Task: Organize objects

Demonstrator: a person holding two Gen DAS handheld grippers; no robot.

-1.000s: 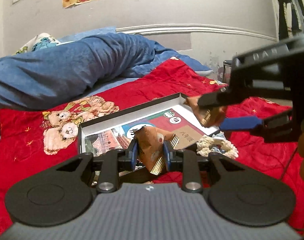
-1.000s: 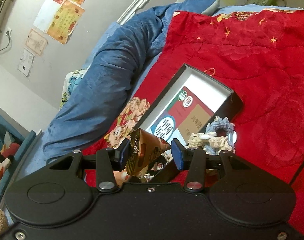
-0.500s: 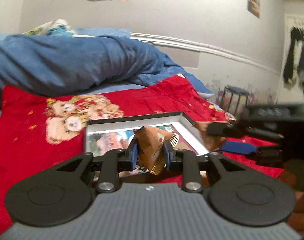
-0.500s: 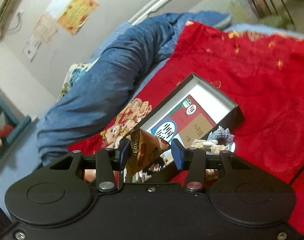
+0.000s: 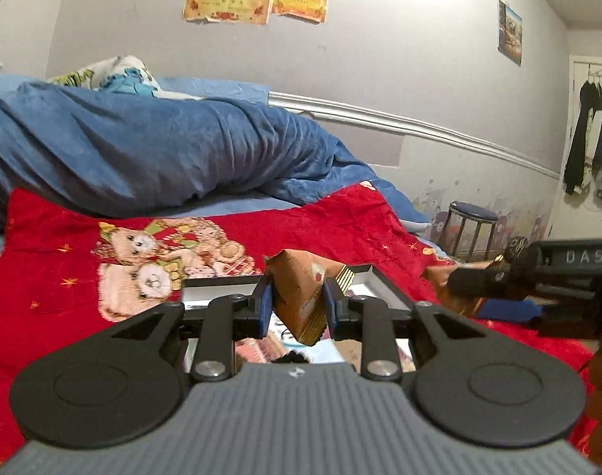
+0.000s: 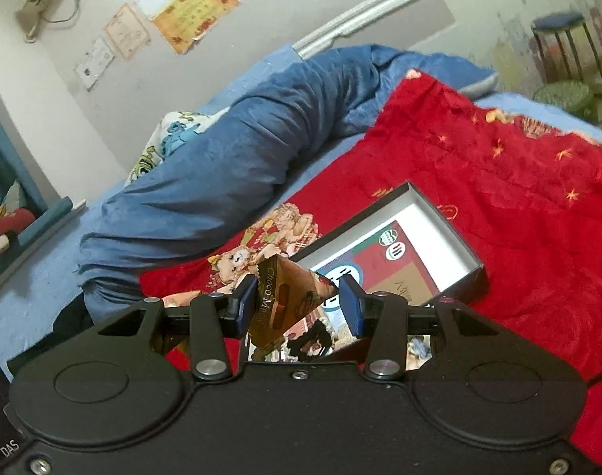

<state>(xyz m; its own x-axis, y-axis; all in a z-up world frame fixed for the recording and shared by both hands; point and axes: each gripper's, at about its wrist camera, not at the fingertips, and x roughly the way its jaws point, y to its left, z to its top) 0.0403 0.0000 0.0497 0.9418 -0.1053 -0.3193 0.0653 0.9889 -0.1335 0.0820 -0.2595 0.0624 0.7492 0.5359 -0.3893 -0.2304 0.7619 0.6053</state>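
My left gripper is shut on a brown snack packet, held in the air above the near end of an open black box on the red blanket. At the right edge of the left wrist view, my right gripper holds a second brown packet. In the right wrist view, my right gripper is shut on that brown chocolate packet, with the white-lined box beyond and below it. A printed card lies in the box.
A red blanket with a bear print covers the bed. A rolled blue duvet lies along the wall side, a pillow behind it. A stool stands past the bed's far end. Crocheted pieces lie by the box.
Both grippers have risen with their packets and rolled. The box now sits lower in both views, and the crocheted pieces are mostly hidden behind the right gripper's body.
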